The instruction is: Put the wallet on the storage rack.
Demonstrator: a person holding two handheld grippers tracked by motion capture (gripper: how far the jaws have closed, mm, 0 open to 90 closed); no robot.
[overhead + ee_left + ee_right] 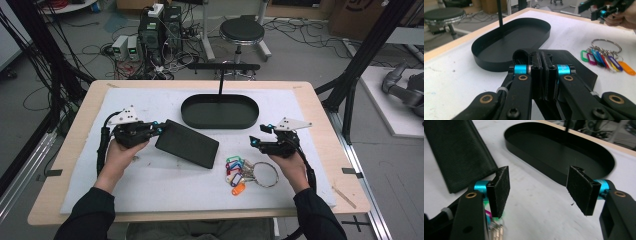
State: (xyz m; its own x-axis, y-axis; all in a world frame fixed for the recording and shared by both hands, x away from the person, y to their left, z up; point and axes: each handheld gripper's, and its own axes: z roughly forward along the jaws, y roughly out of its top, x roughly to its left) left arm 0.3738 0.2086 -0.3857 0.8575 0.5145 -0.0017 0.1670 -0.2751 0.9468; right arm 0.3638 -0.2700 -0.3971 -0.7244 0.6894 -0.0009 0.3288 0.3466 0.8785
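The left tongs are seen clamped tight on the near left edge of a flat black pouch, which lies slanted on the white mat of the tabletop, just in front of the black oval tray. In the left gripper view the pads are pressed together with a fold of the pouch caught between them, and the tray is seen beyond it.

The right tongs are held open with nothing between the pads; in the right gripper view the two pads stand well apart over bare mat, with the tray ahead and the pouch off to the left.

A bunch of key tags in green, purple, blue, white and orange, strung on a metal ring, lies on the mat just below and beside the right tongs, near the pouch's lower corner. The tags carry paper inserts, but no writing can be read on them, and no brand or label can be made out on the pouch or tray.
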